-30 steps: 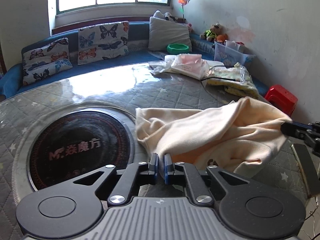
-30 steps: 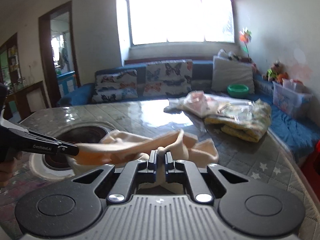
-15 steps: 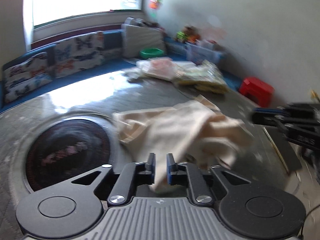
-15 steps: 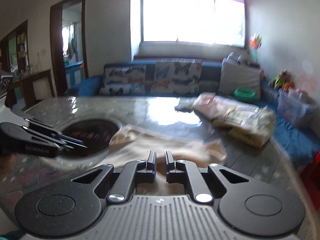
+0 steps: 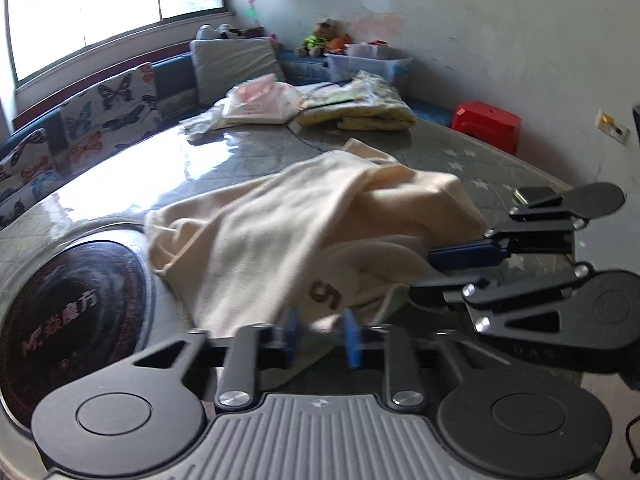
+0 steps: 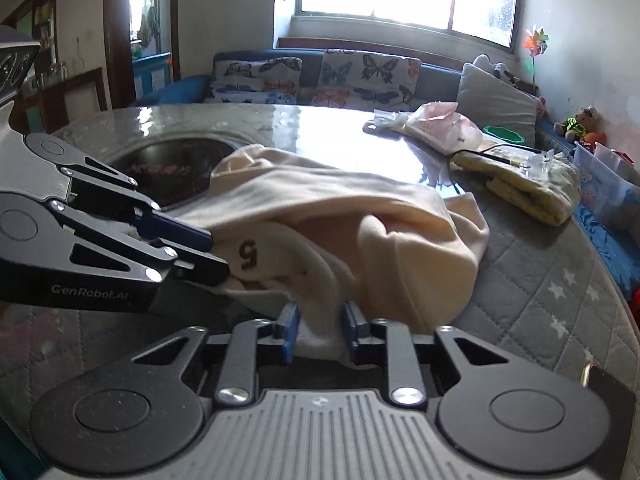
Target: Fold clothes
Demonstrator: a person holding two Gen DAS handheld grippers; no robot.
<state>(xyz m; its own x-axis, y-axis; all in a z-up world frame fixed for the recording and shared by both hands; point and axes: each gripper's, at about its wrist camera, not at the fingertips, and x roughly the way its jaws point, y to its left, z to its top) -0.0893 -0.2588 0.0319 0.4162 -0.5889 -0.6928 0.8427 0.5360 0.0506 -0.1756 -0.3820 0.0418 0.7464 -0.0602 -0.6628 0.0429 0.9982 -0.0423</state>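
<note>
The cream, soft cotton garment with a brown "5" printed on it (image 5: 304, 216) lies in a loose heap on the grey quilted tabletop with white stars (image 6: 560, 300), its far edge just beside the round black inset hotplate (image 5: 68, 300). Folded yellow clothes (image 6: 532, 184) sit well apart near the far rim.

The left gripper (image 5: 320, 332) has its blue fingers (image 5: 291, 330) spread a little and closing, with a flap of cream cloth between them; the pads look clear of the fabric. The right gripper (image 6: 319, 330) shows its fingers (image 6: 289, 328) parted and opening, a fold of the garment bulging between them but apparently no longer pinched.

This looks like the lay-down after a lift, with the cloth being let go. To do it well:

- Let both hems drop flat before pulling away, so nothing snags on a pad
- Back each gripper out along its own line, low and slow
- Re-grip at two clear corners, not a bunched ridge
- Keep the cloth off the hotplate recess
- Spread it smooth first; folding this heap would lock in creases
</note>
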